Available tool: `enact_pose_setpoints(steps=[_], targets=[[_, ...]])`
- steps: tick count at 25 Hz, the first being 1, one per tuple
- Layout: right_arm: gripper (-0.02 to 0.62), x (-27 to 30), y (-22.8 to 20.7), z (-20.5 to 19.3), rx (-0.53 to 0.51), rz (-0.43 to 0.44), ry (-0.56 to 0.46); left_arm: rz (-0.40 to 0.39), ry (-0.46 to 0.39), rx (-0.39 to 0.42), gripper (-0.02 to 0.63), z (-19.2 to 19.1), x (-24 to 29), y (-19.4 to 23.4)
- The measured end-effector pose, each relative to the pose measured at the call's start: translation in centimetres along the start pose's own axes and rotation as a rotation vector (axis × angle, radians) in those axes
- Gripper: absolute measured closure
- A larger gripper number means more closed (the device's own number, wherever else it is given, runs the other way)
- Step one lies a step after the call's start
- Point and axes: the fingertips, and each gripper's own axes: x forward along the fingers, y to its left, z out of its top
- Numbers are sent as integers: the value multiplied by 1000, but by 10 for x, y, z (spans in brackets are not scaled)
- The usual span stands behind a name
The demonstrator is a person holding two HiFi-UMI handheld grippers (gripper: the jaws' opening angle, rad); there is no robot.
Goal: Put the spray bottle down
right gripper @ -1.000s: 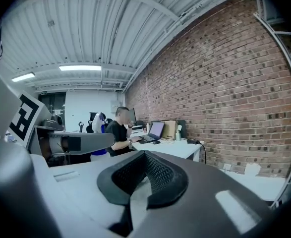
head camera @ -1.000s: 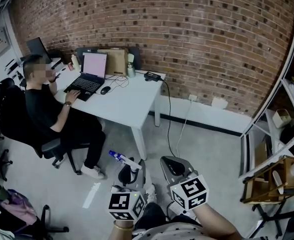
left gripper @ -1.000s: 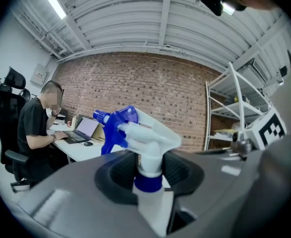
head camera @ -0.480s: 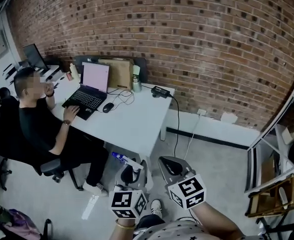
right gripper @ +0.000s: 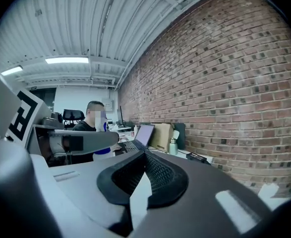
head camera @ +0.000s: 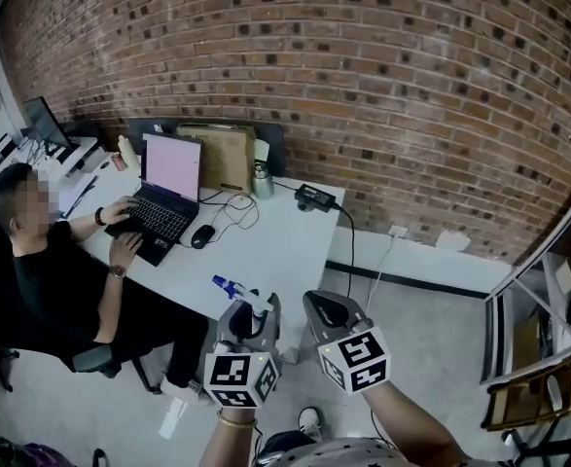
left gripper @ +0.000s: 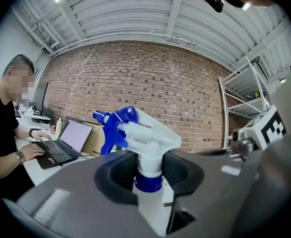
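Observation:
The spray bottle [head camera: 243, 297] is white with a blue trigger and nozzle that points left. My left gripper [head camera: 249, 321] is shut on its neck and holds it upright, at the near edge of the white table [head camera: 275, 251]. In the left gripper view the bottle [left gripper: 145, 143] stands between the dark pads, with its blue collar at jaw level. My right gripper [head camera: 329, 314] is beside it on the right, apart from the bottle. In the right gripper view that gripper [right gripper: 145, 157] has its pads together at the tips with nothing between them.
A person [head camera: 42, 270] sits at the table's left and types on a laptop [head camera: 163, 188]. A mouse [head camera: 201, 236], a cardboard box [head camera: 225, 159], a small flask [head camera: 262, 180] and a power brick [head camera: 314, 197] lie toward the brick wall. Metal shelving [head camera: 548, 358] stands at right.
Both grippers and the view have travelled toward the white table. The bottle, still in the left gripper, has gone from over the floor to the table's near edge. The person's hand left their face for the keyboard.

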Motion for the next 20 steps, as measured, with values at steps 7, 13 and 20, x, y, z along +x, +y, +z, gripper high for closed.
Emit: enact_pose_setpoints(steps=[7, 13, 20], targets=[[597, 57, -45, 7, 35, -72, -5, -24, -36, 19, 476, 13, 76, 36], [597, 90, -54, 3, 33, -77, 17, -40, -74, 6, 476, 14, 117, 56], [597, 97, -64, -8, 57, -109, 12, -34, -45, 46, 476, -7, 139, 61]])
